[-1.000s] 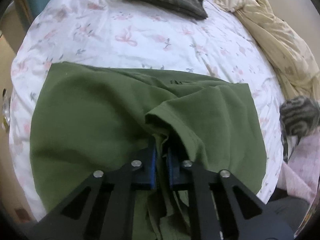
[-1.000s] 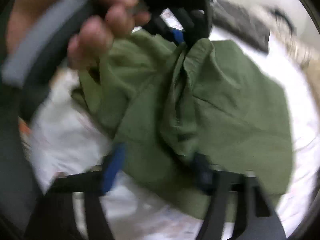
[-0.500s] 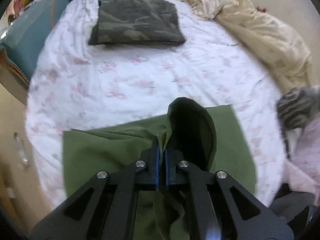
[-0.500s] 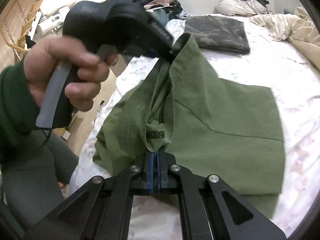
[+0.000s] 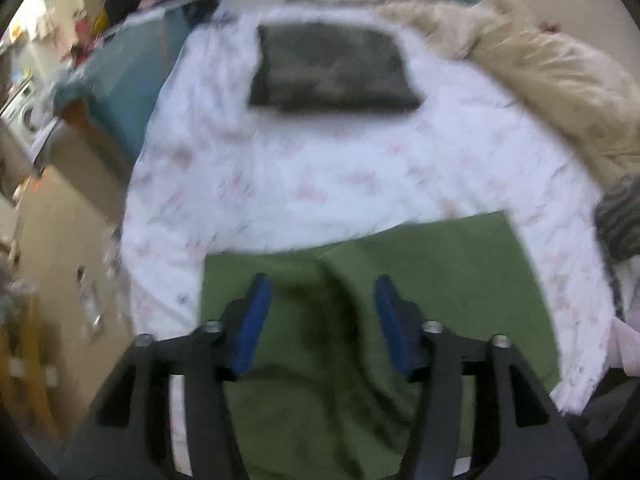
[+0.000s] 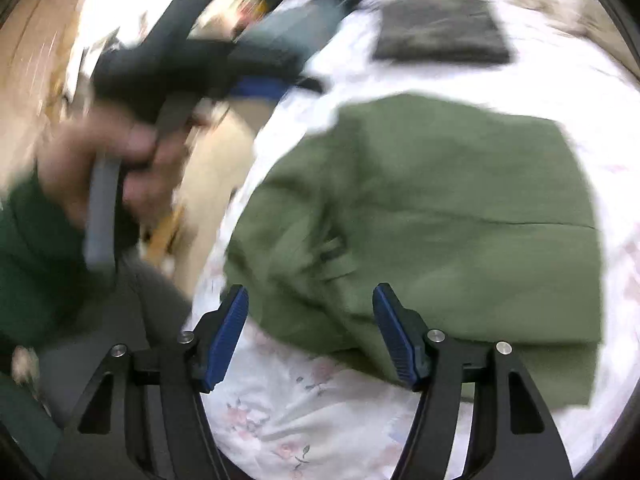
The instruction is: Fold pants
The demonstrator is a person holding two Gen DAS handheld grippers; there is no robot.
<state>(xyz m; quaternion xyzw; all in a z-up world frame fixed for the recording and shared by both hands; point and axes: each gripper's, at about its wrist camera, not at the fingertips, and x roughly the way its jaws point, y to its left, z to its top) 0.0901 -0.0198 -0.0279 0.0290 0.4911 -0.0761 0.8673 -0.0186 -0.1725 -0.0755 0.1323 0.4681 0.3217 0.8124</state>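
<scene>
The green pants [image 5: 420, 280] lie folded on the floral bed sheet [image 5: 320, 168], with a rumpled ridge running down their middle. My left gripper [image 5: 322, 312] is open and empty, hovering above the pants. In the right wrist view the pants [image 6: 460, 220] lie in a folded stack with a loose bunched part at their left. My right gripper [image 6: 310, 332] is open and empty just above their near edge. The left gripper [image 6: 256, 88] shows there too, held in a hand [image 6: 108, 160] at the left. Both views are blurred.
A folded camouflage garment [image 5: 332, 68] lies at the far side of the bed. A beige blanket [image 5: 540, 80] is heaped at the right, with a striped item [image 5: 620, 216] at the right edge. A teal chair or box [image 5: 120, 88] stands left of the bed, beside the floor.
Both grippers were shut on the green pants and held them up. Both have opened and let go, and the pants have dropped onto the bed. The left gripper has pulled back.
</scene>
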